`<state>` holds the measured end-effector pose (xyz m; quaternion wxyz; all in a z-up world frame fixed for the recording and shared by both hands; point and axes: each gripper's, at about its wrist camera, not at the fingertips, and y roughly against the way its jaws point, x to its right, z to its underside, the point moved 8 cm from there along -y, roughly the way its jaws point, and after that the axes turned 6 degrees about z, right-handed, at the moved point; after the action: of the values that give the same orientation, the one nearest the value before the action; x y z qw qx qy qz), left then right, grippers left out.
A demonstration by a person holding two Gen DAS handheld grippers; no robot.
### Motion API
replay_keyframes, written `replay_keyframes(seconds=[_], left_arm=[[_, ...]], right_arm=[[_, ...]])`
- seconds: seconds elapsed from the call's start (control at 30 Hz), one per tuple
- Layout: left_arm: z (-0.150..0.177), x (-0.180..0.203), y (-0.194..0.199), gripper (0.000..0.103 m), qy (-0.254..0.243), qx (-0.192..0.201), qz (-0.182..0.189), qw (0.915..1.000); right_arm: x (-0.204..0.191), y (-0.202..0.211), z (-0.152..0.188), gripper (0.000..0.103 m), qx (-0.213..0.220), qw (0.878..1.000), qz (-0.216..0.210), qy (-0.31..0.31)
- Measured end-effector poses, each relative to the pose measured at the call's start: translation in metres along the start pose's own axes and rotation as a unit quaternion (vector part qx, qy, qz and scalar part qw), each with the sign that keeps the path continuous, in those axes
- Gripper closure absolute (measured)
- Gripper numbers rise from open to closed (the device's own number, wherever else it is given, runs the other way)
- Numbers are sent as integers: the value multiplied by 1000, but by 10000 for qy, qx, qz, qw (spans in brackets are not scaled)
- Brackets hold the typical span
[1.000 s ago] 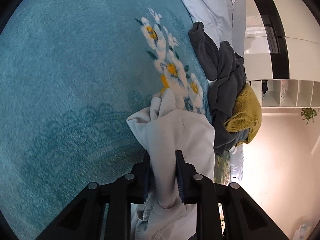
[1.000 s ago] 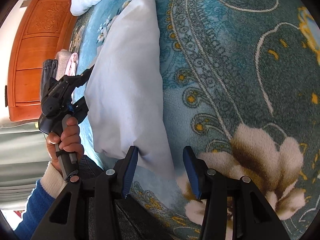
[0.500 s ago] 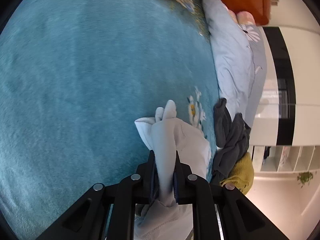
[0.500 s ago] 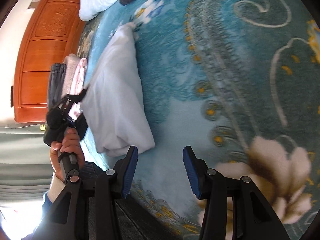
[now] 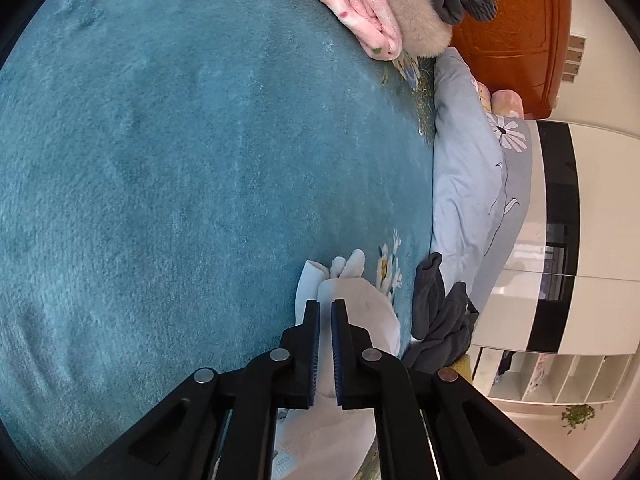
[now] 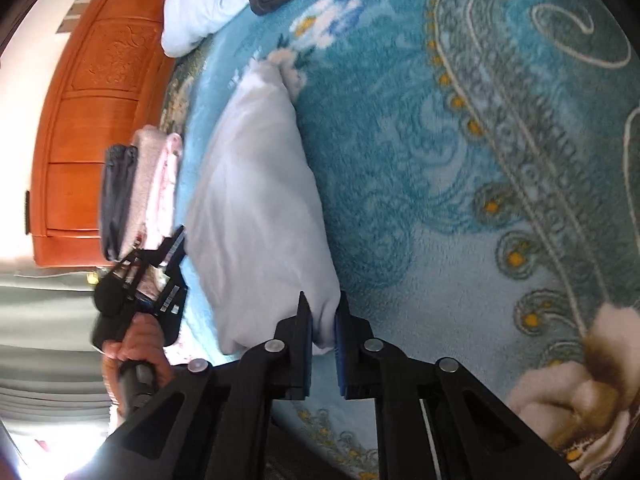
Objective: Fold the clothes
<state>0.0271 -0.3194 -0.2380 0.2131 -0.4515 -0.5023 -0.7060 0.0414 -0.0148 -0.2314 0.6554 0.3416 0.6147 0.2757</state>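
Two grippers | left gripper and right gripper, jaws clamped on white garment edges | garment: pale, folded, lying on teal blanket.

Left gripper: jaws nearly closed, pinching pale cloth. Right gripper: jaws narrowed, clamped on cloth corner. Bare left hand wraps left gripper's handle, seen in right wrist view.
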Motion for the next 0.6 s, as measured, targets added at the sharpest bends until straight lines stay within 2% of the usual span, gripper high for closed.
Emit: replay_keyframes(seconds=[0.1, 0.2, 0.27, 0.37, 0.47, 0.6], left_arm=[[5, 3, -2, 93, -29, -150, 66, 9999], [10, 7, -3, 91, -58, -301, 132, 9994], [19, 10, -11, 78, -242, -538, 22, 9983], [37, 15, -26, 66, -580, -979, -146, 9934], [54, 18, -39, 53, -841, -1367, -244, 9867], [63, 14, -51, 48, -1002, -1500, -425, 9827]], right_arm=[[-4, 23, -18, 96, 92, 9996, -17, 254], [8, 51, -60, 96, 322, 9971, 402, 566], [25, 66, -90, 96, 402, 9946, 712, 633], [50, 68, -122, 96, 262, 9930, 1020, 543], [60, 63, -131, 95, 128, 9947, 924, 432], [62, 64, -128, 91, 226, 9951, 797, 542]])
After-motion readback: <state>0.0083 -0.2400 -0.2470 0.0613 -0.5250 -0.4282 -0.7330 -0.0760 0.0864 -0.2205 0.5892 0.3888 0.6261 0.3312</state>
